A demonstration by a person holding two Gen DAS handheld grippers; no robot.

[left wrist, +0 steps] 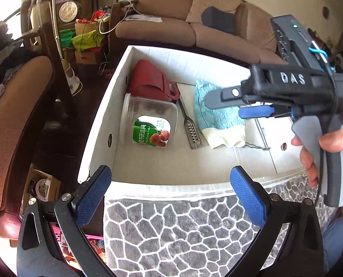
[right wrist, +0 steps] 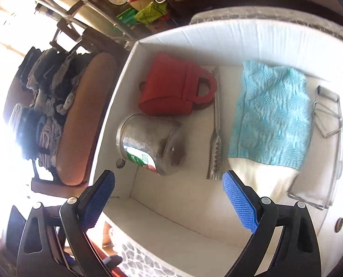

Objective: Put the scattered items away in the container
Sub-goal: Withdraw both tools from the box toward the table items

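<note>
Corrugated white box (right wrist: 217, 37) holds ribbed teal cloth (right wrist: 273, 115), perforated metal scraper (right wrist: 216, 147).

One white cardboard box (right wrist: 148, 210) holds five things: one red bag (right wrist: 169, 87), one clear plastic jar (right wrist: 148, 138), one metal grater (right wrist: 216, 147), one teal-and-cream cloth (right wrist: 273, 115) and one wire rack (right wrist: 330, 124). Two grippers are in view, each with two blue-padded fingers.

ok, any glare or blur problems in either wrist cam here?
Right wrist: window light blows out the left side, the teal cloth looks slightly soft. Left wrist: evenly lit and sharp, the white box bowed by the fisheye, dark corners.
</note>
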